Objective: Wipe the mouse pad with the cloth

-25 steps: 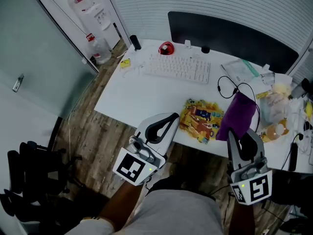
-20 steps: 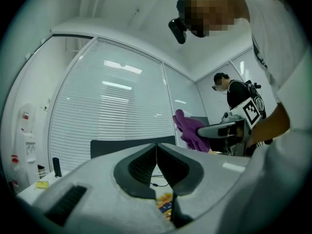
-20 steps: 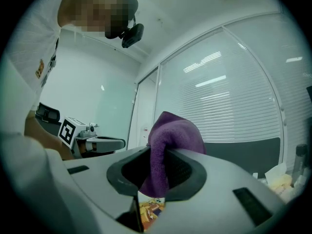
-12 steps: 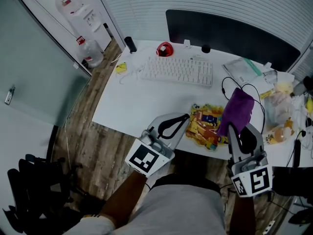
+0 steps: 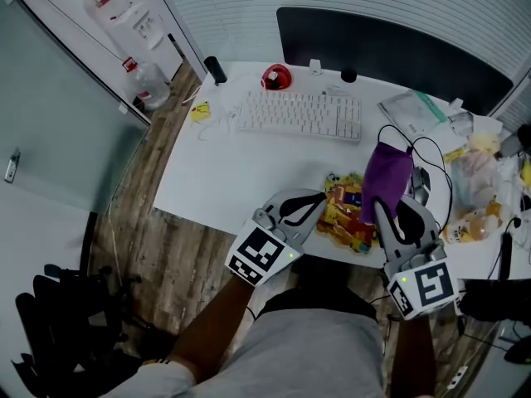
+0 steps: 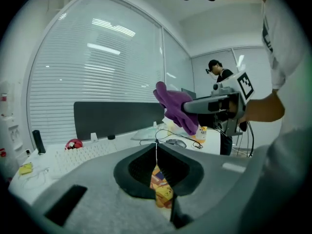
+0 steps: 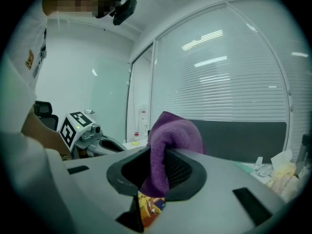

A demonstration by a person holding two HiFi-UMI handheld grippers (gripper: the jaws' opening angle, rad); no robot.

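The right gripper (image 5: 383,211) stays clamped on the purple cloth (image 5: 387,171), which now hangs over the right edge of the mouse pad (image 5: 342,215), further left than a second ago. The mouse pad lies at the near edge of the desk (image 5: 224,168). The left gripper (image 5: 319,199), jaws together and empty, has edged right to its left edge

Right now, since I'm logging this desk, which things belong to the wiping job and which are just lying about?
Job:
- purple cloth, clamped in the right claw
- colourful mouse pad

Lying about:
- keyboard
- red round object
- plastic bags
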